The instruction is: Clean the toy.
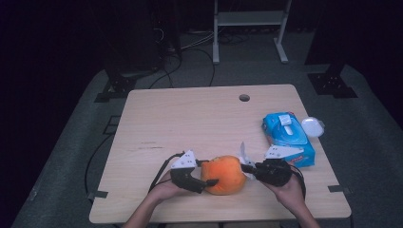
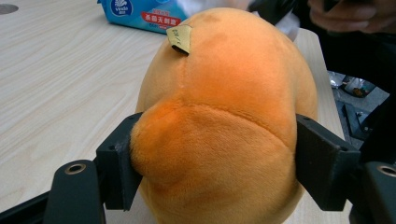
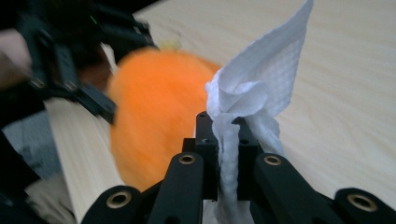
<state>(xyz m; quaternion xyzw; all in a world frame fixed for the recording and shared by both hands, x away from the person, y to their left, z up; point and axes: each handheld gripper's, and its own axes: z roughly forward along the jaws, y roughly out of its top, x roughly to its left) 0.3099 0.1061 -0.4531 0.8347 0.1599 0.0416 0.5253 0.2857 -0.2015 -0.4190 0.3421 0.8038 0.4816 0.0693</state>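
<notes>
An orange plush toy (image 1: 224, 174) rests near the table's front edge. My left gripper (image 1: 205, 176) is shut on its left end; in the left gripper view both jaws press into the plush toy (image 2: 219, 126), which carries a small tan tag (image 2: 181, 37). My right gripper (image 1: 248, 167) sits just right of the toy, shut on a white wet wipe (image 1: 244, 155). In the right gripper view the wipe (image 3: 254, 88) stands up crumpled from between the jaws, with the plush toy (image 3: 154, 112) close behind it.
A blue pack of wet wipes (image 1: 287, 137) lies at the table's right side, with its white lid (image 1: 312, 126) beside it. The wooden table (image 1: 190, 118) has a round hole (image 1: 244, 98) near its far edge. A metal frame stands on the floor beyond.
</notes>
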